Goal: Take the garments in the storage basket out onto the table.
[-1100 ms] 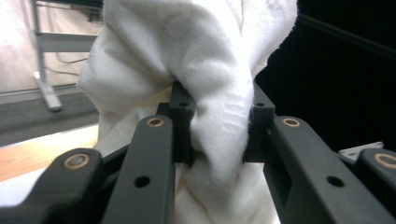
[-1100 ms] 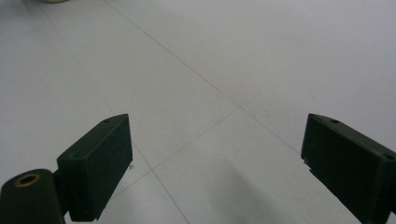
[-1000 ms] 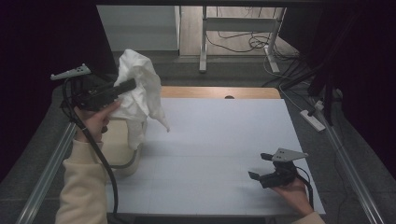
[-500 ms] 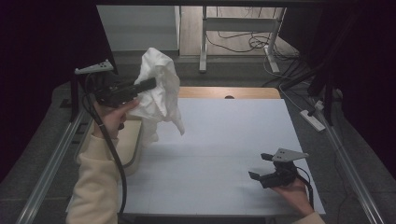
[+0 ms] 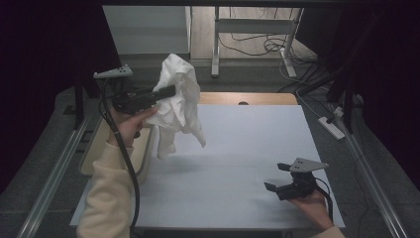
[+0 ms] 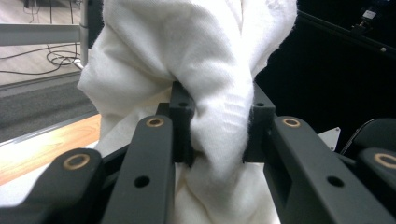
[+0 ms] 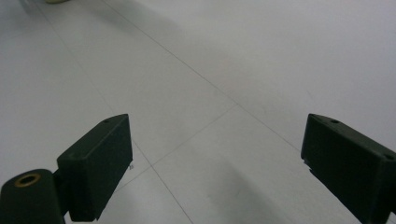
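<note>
At ten o'clock above the tabletop, one white cloth hangs clamped in the left tool.
Going by size: one pale grey tabletop, crossed by thin seam lines and with a strip of wood showing along its twelve o'clock edge; one crumpled white cloth, lifted clear of the surface with its loose ends dangling toward six o'clock; one cream-coloured tray or basket just off the tabletop's nine o'clock edge, partly hidden by the sleeve; and two tools. In the left gripper view the left tool's jaws press on a thick bunch of the cloth from both sides. The right tool rests low at five o'clock, its jaws spread wide with nothing between them, well apart from the cloth. No brand, label or writing can be read anywhere.
</note>
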A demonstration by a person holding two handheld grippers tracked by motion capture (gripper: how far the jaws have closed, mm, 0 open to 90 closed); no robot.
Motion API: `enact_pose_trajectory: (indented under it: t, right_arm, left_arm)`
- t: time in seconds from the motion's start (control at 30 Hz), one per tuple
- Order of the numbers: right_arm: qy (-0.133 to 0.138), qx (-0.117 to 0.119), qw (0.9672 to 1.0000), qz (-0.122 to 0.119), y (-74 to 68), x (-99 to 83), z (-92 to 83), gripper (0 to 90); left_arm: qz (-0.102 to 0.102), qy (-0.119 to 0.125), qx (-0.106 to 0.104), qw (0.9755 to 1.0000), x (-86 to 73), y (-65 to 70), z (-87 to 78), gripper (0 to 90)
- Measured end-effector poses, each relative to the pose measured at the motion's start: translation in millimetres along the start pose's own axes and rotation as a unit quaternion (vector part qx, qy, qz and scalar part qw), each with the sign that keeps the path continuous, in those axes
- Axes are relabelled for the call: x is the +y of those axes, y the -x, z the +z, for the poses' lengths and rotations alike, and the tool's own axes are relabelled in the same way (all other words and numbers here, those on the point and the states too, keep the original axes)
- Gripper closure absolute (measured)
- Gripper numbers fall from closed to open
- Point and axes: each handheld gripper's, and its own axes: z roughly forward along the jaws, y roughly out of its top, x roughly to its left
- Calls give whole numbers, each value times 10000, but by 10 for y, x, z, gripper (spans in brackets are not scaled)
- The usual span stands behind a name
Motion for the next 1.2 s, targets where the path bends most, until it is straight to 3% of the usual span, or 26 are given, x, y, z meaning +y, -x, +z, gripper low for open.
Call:
enact_pose_trajectory:
  t: [0.57, 0.97, 1.2]
  right_arm:
    - [0, -37, 10000, 7, -4, -2, 4, 88]
    - [2, -41, 10000, 20, 3, -4, 7, 88]
    - [-8, -48, 10000, 25, 0, -6, 10, 88]
  left_arm:
    - [-81, -246, -301, 9992, -179, 98, 223, 699]
    - [-13, -371, -416, 9984, -236, 188, 303, 698]
    - [16, -547, -517, 9972, -305, 266, 443, 698]
